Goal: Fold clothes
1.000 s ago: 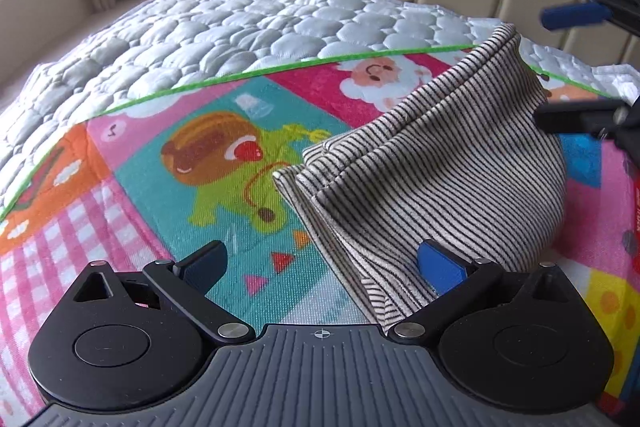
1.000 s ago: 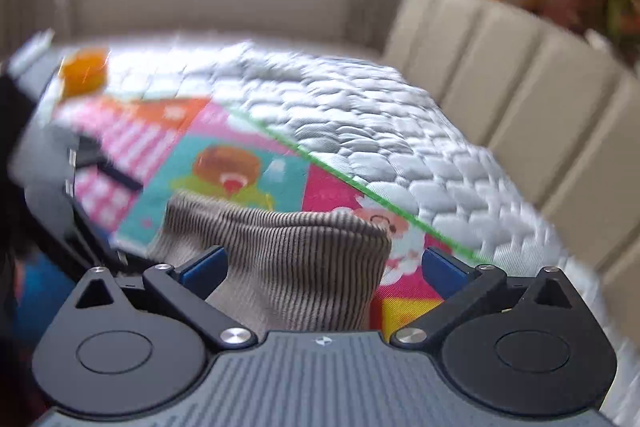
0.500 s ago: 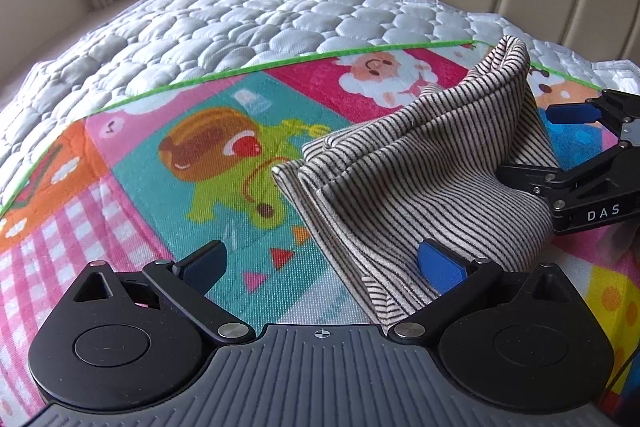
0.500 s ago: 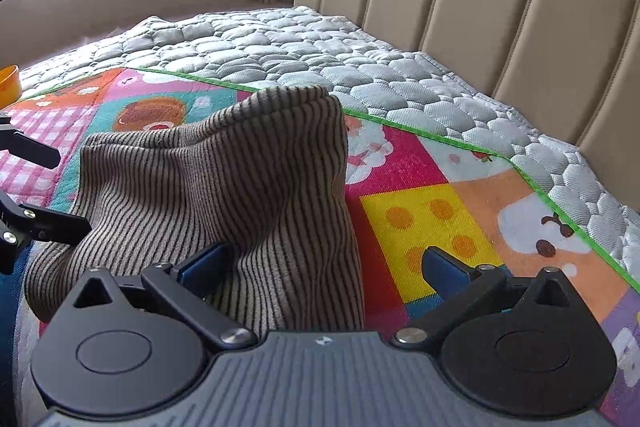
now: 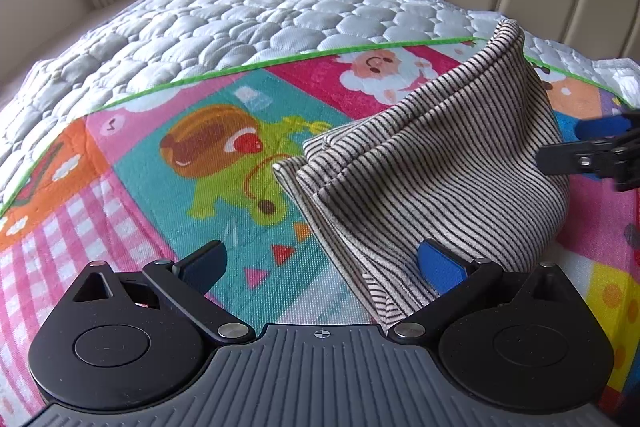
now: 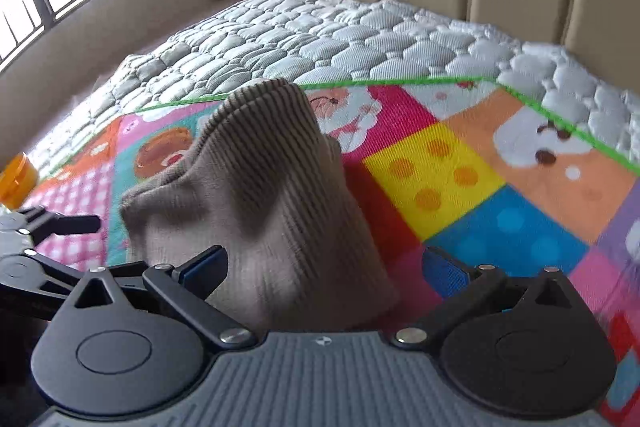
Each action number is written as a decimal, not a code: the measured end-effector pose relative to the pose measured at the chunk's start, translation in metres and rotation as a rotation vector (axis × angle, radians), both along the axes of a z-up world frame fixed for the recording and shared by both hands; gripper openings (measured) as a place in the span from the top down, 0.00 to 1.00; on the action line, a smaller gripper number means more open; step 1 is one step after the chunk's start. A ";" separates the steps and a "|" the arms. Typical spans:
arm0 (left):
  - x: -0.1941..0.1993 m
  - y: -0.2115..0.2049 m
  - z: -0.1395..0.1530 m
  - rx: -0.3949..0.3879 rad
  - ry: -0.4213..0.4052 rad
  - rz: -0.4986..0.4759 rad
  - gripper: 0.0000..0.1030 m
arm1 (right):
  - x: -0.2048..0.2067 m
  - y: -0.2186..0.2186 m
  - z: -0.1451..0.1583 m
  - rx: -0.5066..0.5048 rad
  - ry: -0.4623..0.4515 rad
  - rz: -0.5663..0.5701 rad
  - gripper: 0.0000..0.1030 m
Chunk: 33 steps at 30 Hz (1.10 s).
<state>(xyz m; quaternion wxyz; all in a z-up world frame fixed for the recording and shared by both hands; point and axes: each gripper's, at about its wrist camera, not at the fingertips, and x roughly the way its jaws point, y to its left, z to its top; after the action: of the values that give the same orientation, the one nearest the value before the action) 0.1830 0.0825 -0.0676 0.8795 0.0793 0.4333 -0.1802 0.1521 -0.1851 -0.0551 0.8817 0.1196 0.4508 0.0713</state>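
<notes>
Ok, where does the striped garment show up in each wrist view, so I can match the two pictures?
Left wrist view: striped garment right of centre, peaking toward the upper right, draped over the colourful mat.
Right wrist view: striped garment left of centre, rising from the bottom.
Shared landmark: the mat's green border.

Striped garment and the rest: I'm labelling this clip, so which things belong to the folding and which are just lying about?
Part of the job:
striped garment
left gripper
right gripper

Lying about:
cartoon play mat
quilted mattress pad
orange container
</notes>
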 end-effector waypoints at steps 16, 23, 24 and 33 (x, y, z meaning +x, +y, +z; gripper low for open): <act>0.012 -0.012 0.050 -0.142 -0.131 -0.231 0.00 | 0.048 -0.028 -0.032 0.161 0.066 -0.105 0.34; 0.073 -0.043 0.014 -0.149 0.044 -0.217 0.00 | 0.059 -0.036 -0.018 0.095 0.056 -0.041 0.22; 0.081 -0.044 0.005 -0.153 0.079 -0.201 0.00 | 0.054 -0.040 -0.022 0.139 0.086 -0.061 0.21; 0.076 -0.032 -0.014 -0.298 0.236 -0.072 0.00 | 0.057 -0.043 -0.035 0.215 0.079 -0.025 0.40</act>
<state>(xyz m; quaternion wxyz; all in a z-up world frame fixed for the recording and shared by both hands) 0.2590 0.0504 -0.0820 0.8176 -0.0577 0.4987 -0.2818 0.2093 -0.2281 -0.0898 0.8460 0.2220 0.4736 0.1036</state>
